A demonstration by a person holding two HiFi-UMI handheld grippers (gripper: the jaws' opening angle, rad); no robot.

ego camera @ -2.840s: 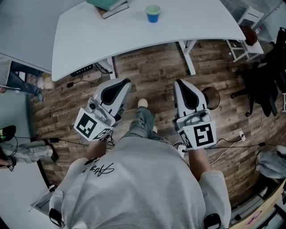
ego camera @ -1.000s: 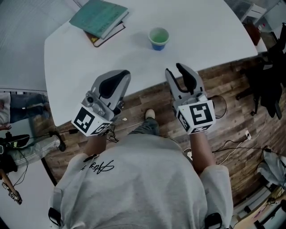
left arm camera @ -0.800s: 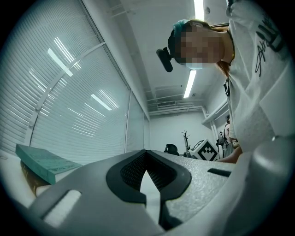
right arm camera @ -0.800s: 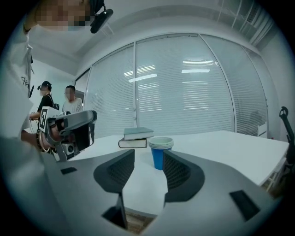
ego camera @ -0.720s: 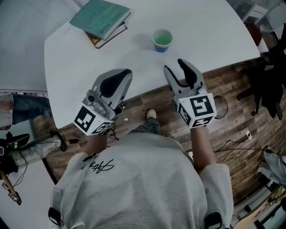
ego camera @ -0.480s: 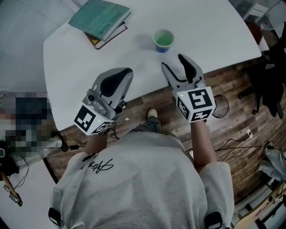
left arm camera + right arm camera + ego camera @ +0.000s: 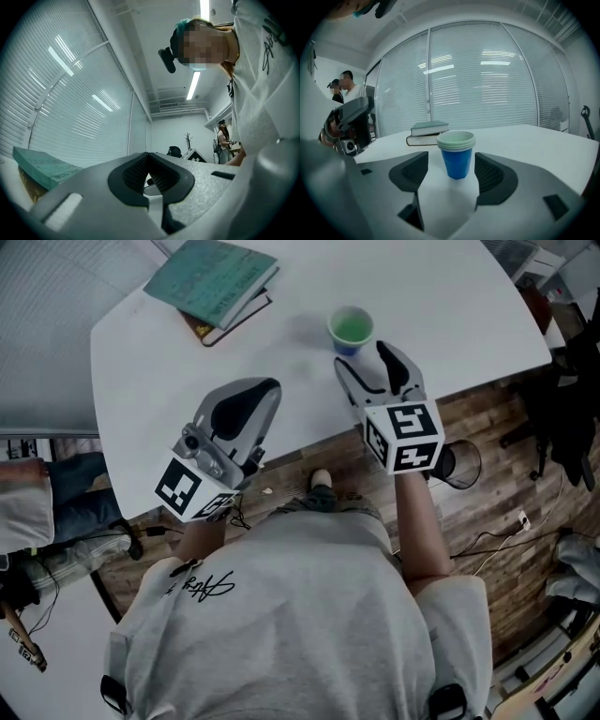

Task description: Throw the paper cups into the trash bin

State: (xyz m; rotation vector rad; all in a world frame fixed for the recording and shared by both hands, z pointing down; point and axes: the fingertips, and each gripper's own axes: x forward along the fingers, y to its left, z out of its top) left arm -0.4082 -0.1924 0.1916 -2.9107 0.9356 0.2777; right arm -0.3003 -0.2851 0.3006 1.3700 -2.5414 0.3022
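Observation:
A stack of blue paper cups (image 7: pixel 351 330) with pale green rims stands on the white table (image 7: pixel 450 296) near its front edge. My right gripper (image 7: pixel 368 369) is just short of it, jaws wide apart and touching nothing. In the right gripper view the cups (image 7: pixel 456 154) stand upright, centred just beyond the two dark pads (image 7: pixel 411 171), and the right gripper (image 7: pixel 451 172) has just been opening, with nothing gripped. My left gripper (image 7: pixel 257 390) hovers over the table's left front part, its jaws together and empty. In its own view the left gripper (image 7: pixel 149 160) points slightly upward.
Two stacked books (image 7: pixel 214 282) lie at the table's far left, also seen as books (image 7: pixel 429 132) behind the cups. A dark round trash bin (image 7: pixel 459 463) stands on the wood floor to the right, below the table edge. A black chair (image 7: pixel 567 399) and cables are further right.
The person has stepped up to the table. My right gripper has moved forward and down toward the cups, its jaws spreading wider. The left gripper has hardly moved.

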